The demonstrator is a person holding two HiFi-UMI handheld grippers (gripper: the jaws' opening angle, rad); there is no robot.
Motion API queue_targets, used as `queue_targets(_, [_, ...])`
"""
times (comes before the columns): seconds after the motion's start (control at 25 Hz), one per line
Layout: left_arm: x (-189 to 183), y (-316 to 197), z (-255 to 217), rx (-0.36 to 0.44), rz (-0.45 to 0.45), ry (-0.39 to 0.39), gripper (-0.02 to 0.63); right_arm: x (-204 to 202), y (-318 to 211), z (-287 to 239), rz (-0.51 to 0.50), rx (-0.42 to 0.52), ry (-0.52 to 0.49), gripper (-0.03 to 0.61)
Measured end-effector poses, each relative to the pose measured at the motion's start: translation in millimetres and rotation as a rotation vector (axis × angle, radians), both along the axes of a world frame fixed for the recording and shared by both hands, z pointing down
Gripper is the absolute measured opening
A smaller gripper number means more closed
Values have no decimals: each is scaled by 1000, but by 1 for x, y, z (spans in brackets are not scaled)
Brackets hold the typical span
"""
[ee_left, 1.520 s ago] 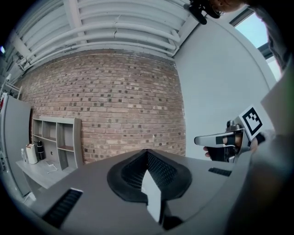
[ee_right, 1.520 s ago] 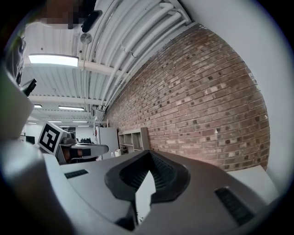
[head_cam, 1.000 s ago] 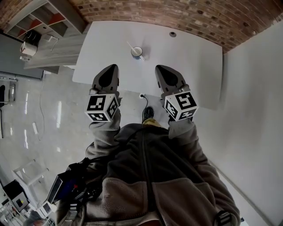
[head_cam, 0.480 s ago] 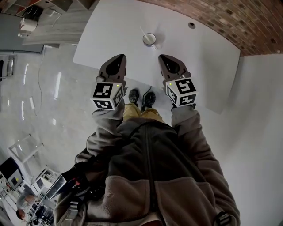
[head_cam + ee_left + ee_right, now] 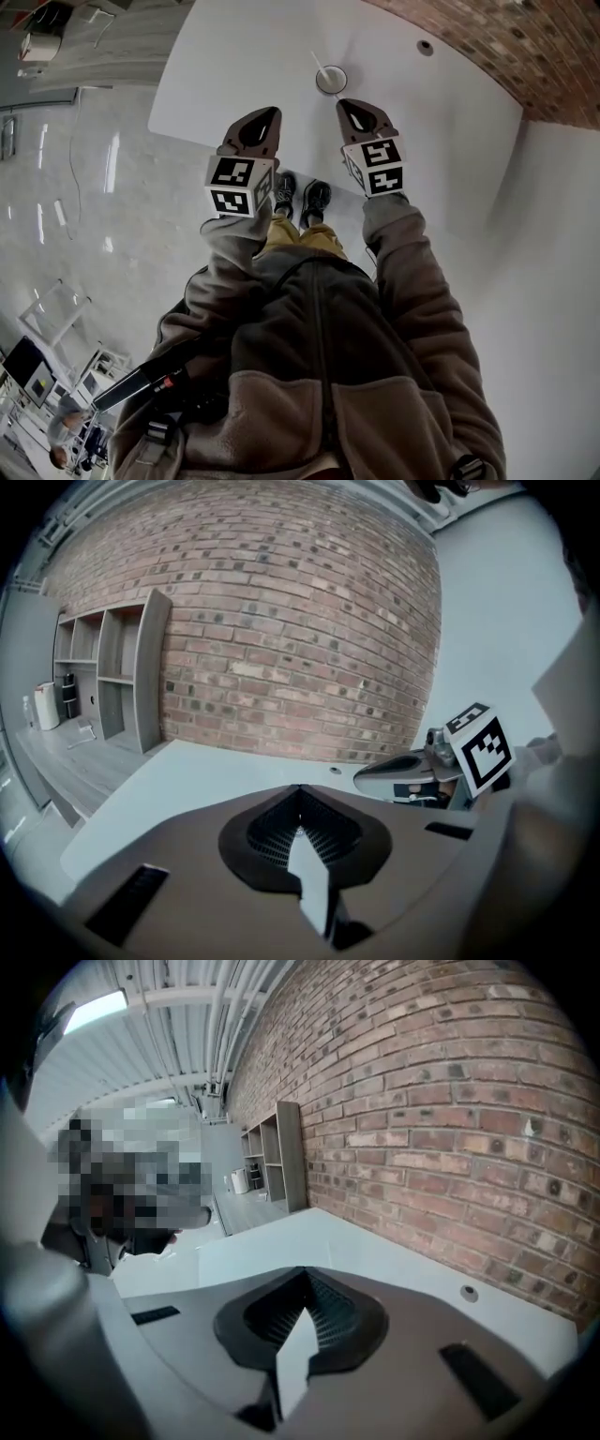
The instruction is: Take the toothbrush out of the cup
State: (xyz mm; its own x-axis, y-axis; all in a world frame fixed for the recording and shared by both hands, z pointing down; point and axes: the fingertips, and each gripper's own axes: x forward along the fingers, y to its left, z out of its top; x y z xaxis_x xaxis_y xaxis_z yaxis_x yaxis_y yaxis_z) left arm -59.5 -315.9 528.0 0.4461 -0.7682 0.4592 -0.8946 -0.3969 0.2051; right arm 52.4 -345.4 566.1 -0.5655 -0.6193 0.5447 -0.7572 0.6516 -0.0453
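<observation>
Since left tongs (image 5: pixel 270 112) and right tongs (image 5: pixel 346 103) hang clenched, empty, near the cup (image 5: pixel 330 81) on the counter (image 5: pixel 234 66), open right tongs, pinch toothbrush (image 5: pixel 320 65) above rim, lift straight up.

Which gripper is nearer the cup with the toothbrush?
Right. In the head view the right gripper is just short of the cup, slightly to its right, apart from it. The left gripper is farther back, off to the cup's left.

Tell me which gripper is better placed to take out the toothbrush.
Probably the right. The right gripper is near the cup holding the toothbrush; the left gripper is farther off. Both are shut, so it must open first.
</observation>
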Motion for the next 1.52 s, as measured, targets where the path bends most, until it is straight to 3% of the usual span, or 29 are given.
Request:
queue_targets(0.36, [-6,-19,52,-102,6,23,3,-9,-54,74,-45,-98,100,-3])
queue_targets(0.44, [-10,-21,60,-116,2,27,3,-14,-60,86,-61,-118,122,35])
queue_targets(1.12, [-33,-23,88,-167,-32,32,3,-24,-90,144,-167,-200,340,51])
queue_targets(1.28, [-39,-22,90,-168,-41,27,3,-27,-91,149,-178,-186,387,49])
queue_targets(1.52, [-41,-24,79,-146,-41,26,3,-23,-92,124,-132,-122,332,46])
